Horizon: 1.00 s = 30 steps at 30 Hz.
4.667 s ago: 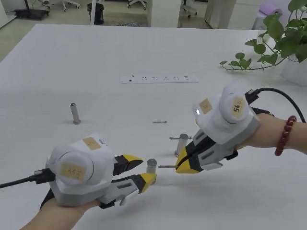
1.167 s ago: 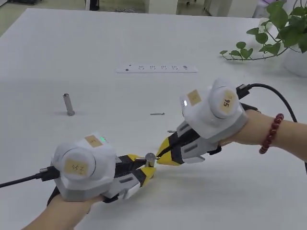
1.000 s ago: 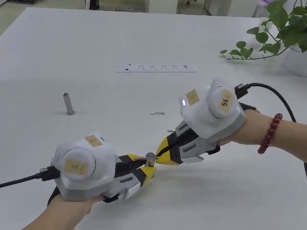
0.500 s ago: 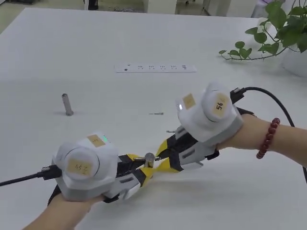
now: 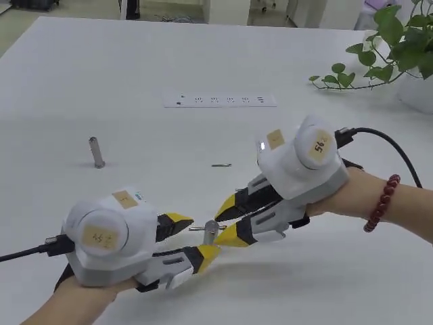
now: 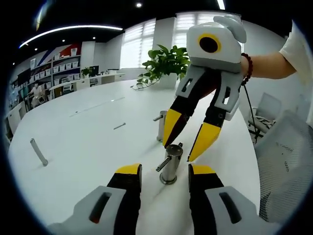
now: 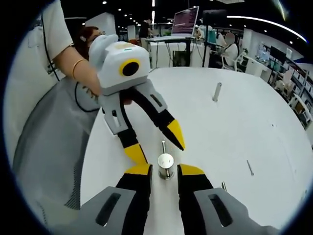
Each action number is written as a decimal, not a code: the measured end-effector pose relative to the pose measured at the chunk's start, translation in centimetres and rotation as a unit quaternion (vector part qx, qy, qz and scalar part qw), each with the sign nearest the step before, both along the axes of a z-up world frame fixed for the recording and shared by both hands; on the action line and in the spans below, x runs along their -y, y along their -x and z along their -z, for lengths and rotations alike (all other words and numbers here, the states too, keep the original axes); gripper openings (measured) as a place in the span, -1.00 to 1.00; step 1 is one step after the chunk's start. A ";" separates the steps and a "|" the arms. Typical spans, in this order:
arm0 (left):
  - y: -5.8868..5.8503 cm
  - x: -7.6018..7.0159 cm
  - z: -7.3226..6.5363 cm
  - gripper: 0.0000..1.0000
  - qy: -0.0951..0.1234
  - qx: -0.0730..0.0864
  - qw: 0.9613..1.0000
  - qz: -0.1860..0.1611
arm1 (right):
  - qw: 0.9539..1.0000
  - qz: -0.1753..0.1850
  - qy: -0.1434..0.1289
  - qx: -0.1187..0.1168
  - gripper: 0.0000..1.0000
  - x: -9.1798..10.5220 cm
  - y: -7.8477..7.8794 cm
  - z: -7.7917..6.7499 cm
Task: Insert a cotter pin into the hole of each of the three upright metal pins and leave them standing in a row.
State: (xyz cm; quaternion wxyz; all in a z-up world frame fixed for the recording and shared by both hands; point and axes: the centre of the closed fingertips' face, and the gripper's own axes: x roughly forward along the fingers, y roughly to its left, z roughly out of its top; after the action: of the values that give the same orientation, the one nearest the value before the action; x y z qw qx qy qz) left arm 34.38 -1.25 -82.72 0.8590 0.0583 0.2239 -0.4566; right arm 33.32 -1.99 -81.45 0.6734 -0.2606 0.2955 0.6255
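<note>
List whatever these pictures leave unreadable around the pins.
Second pin: in the head view the right gripper covers it; in the left gripper view a finger overlaps its side.
Far pin: hole too small to see, head view.
Loose cotter pin: too small to tell its shape, head view.
Plant: pot cut off by the head view's right edge.

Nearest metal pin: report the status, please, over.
Left gripper open, right gripper open, jaws flanking nearest pin. Cotter pin through it, pin upright. Bare pin, loose cotter pin farther off.
</note>
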 end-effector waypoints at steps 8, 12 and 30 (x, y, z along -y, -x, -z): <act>0.4 -1.0 -0.5 -0.13 -0.002 0.002 1.000 -0.002 | 1.000 -0.004 0.012 0.003 -0.58 0.4 0.2 0.0; 0.8 -1.4 -0.8 -0.09 -0.003 0.006 1.000 0.001 | 1.000 -0.006 0.025 0.009 -0.63 1.0 0.0 0.1; 1.7 -2.3 -2.5 -0.09 0.003 0.025 1.000 0.009 | 0.999 -0.019 0.027 0.026 -0.89 1.0 -0.2 0.0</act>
State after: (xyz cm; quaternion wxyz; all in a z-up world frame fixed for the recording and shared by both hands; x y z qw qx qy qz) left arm 32.68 1.05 -80.24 0.8604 0.0693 0.2005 -0.4633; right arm 33.49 -2.95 -81.46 0.6615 -0.3010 0.2897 0.6228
